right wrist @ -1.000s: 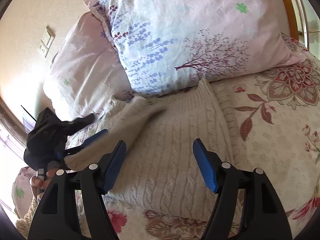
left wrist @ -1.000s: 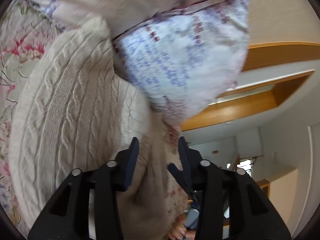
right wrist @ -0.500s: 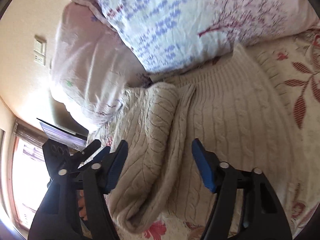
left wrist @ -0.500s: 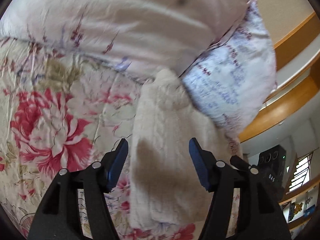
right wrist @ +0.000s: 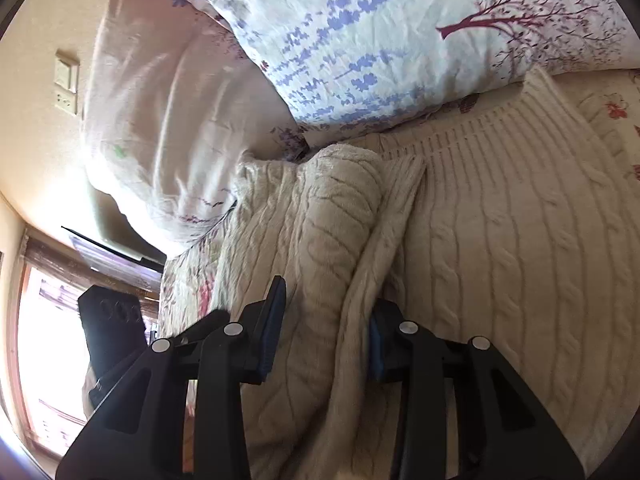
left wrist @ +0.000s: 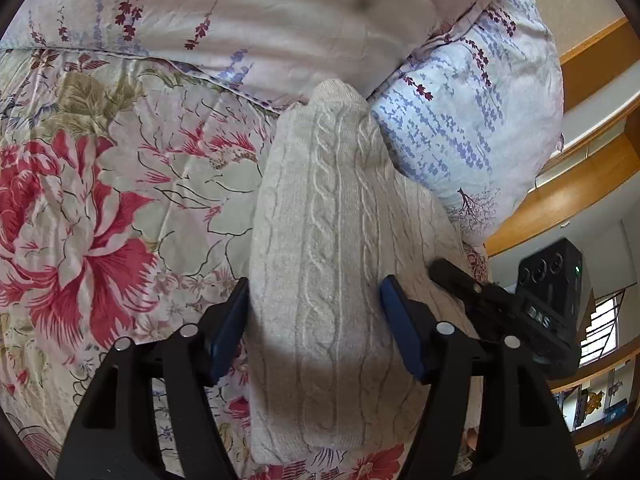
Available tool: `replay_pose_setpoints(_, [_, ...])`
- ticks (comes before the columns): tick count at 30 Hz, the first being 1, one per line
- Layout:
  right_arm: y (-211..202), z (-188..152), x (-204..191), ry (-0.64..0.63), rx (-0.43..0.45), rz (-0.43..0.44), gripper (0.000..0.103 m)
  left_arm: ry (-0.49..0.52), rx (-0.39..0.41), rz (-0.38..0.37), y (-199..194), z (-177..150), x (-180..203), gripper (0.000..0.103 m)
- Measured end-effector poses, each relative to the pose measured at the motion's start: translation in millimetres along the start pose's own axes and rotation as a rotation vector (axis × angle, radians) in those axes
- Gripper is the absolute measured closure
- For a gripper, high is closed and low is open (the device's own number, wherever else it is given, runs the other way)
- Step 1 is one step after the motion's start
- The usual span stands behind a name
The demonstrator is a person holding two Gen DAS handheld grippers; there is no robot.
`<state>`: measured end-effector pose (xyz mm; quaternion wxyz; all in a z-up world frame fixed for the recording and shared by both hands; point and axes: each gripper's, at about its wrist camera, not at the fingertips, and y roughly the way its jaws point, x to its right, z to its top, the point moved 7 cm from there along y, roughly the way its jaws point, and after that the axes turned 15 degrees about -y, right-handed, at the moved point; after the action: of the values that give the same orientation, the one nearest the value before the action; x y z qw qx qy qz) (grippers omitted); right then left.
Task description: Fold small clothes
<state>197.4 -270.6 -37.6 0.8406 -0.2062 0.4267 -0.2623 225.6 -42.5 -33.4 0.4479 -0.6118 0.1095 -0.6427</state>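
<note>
A cream cable-knit sweater (left wrist: 328, 200) lies on the floral bedspread (left wrist: 100, 200), its far end against the pillows. My left gripper (left wrist: 316, 312) straddles a folded-over strip of it. Its jaws are opening and the blue pads (left wrist: 232, 328) stand at the strip's sides without squeezing. In the right wrist view the sweater body (right wrist: 520, 240) spreads to the right and a folded layer (right wrist: 328, 220) lies on its left part. My right gripper (right wrist: 324, 320) is closing on that layer, and the knit bunches between the pads. Its black body (left wrist: 480, 300) shows at the right of the left wrist view.
A pink pillow (left wrist: 280, 20) and a lavender-print pillow (left wrist: 460, 120) lean at the head of the bed, touching the sweater. A wooden frame (left wrist: 580, 192) runs behind them. A wall switch (right wrist: 66, 80) and a bright window (right wrist: 40, 340) are on the left.
My left gripper let go of the sweater part it held, widened and tipped down over the folded strip. My right gripper moved in over the folded layer and its jaws narrowed onto it.
</note>
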Motion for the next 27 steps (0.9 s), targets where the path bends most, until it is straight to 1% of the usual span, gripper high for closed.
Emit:
replay_pose_setpoints(1, [2.3,1.4,0.3,-0.007,0.004,-0.013,0.078,-0.002,0.0,0.0,-0.2,-0.1,0.5,0.036])
replay_pose_setpoints(4, [-0.2,7.6,-5.6,-0.063,0.038,-0.045,0.085,-0.027,-0.002,-0.021,-3.6,1.1,0.1,0.032])
replay_pose_setpoints(7, [-14.5,15.3,-19.3,-0.151,0.081,-0.091,0.086,-0.04,0.011,-0.055,-11.6,3.5,1.4,0.031])
replay_pose_setpoints(11, [-41.8,27.3,-35.4,-0.281,0.15,-0.188,0.087,-0.029,0.032,-0.097,-22.1,4.0,9.2,0.028])
replay_pose_setpoints(13, [-57.2,32.5,-38.5,-0.331,0.175,-0.235,0.087,-0.009,0.033,-0.105,-23.9,1.3,14.5,0.027])
replay_pose_setpoints(16, [-78.4,37.2,-32.1,-0.374,0.193,-0.313,0.087,0.035,0.023,-0.11,-23.9,-5.3,23.1,0.027])
replay_pose_setpoints(20, [-103.6,37.4,-3.3,-0.353,0.201,-0.399,0.087,0.082,0.001,-0.111,-18.3,-14.7,34.7,0.027])
replay_pose_setpoints(23, [-115.1,33.5,14.5,-0.333,0.198,-0.437,0.087,0.102,-0.023,-0.113,-11.6,-20.8,41.3,0.027])
replay_pose_setpoints(27, [-127.0,28.8,25.2,-0.329,0.207,-0.459,0.087,0.145,-0.048,-0.101,-5.1,-30.4,47.2,0.027])
